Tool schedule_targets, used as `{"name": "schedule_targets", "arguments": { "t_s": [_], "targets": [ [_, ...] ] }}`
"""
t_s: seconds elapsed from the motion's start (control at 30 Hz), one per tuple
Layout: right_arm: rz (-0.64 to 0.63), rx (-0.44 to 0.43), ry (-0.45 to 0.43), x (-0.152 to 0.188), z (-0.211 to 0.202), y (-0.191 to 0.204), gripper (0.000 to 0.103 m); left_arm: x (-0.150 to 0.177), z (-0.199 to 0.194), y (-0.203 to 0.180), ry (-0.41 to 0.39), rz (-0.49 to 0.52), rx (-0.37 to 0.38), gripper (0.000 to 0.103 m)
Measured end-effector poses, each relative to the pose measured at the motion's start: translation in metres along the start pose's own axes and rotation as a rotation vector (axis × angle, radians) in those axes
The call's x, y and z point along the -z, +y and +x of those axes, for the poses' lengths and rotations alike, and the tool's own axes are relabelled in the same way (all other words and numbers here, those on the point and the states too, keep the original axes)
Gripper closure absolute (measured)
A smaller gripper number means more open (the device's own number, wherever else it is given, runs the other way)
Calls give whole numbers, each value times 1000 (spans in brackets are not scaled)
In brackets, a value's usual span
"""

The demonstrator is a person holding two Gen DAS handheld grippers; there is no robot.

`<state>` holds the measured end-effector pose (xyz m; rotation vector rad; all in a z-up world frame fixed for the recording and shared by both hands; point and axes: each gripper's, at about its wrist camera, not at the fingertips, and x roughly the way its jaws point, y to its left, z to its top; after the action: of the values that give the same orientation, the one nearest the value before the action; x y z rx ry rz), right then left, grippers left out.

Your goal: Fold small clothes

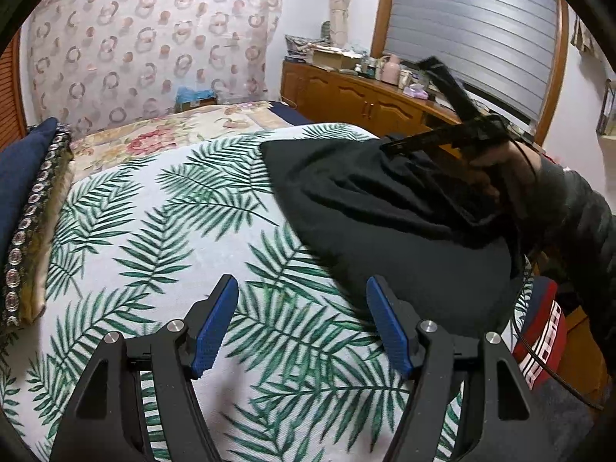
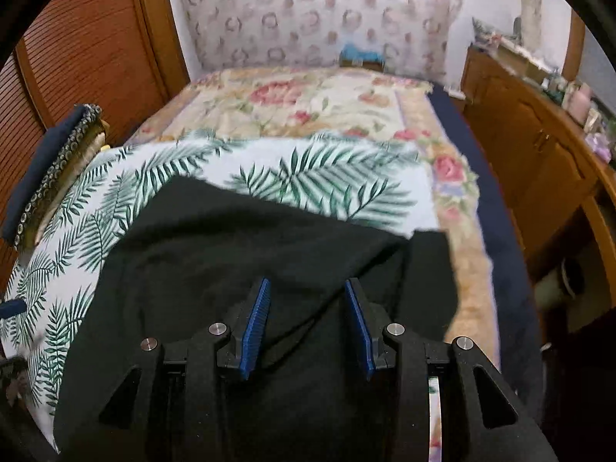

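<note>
A black garment (image 1: 389,208) lies rumpled on the palm-leaf sheet (image 1: 161,208) of the bed; it also fills the lower half of the right wrist view (image 2: 231,254). My left gripper (image 1: 302,296) is open and empty above the sheet, just left of the garment's near edge. My right gripper (image 2: 306,292) is open directly over the garment, its blue pads (image 2: 256,323) either side of a fold and not closed on it. In the left wrist view the right gripper (image 1: 442,142) appears blurred above the garment's far side.
A folded navy cloth with patterned trim (image 1: 27,200) lies at the bed's left edge. A floral quilt (image 2: 308,104) covers the far bed. A wooden cabinet (image 1: 358,96) with clutter stands to the right. A red and white item (image 1: 539,331) lies off the bed's right edge.
</note>
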<state>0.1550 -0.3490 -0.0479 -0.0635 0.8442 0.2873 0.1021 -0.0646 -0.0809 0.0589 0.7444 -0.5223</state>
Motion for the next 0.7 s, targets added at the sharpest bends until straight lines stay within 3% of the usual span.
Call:
{"name": "schedule_targets", "arguments": {
  "t_s": [0.07,0.13,0.23,0.37,0.47,0.53,0.6,0.7],
  "targets": [
    [10,-20,11,-3,6,-3,66,1,4,-3,11,3,6,33],
    [-14,-36,-2,-14,4,-5,95,3,5,-5,20,5,11,33],
    [-60,12,-62,-22,-8,-6,99,5,6,-9,29,9,18,33],
    [-40,190,-123,-31,-30,-19,99,7,7,-14,34,14,30,33],
    [-13,249,-118,-32,-33,-32,98,8,7,-19,38,22,36,33],
    [-12,283,-107,-30,-34,-33,78,8,7,-21,42,26,38,33],
    [-13,268,-111,-23,-40,-32,65,9,7,-24,43,31,40,33],
    [-28,232,-148,-3,-60,-19,63,9,7,-26,43,33,45,33]
  ]
}}
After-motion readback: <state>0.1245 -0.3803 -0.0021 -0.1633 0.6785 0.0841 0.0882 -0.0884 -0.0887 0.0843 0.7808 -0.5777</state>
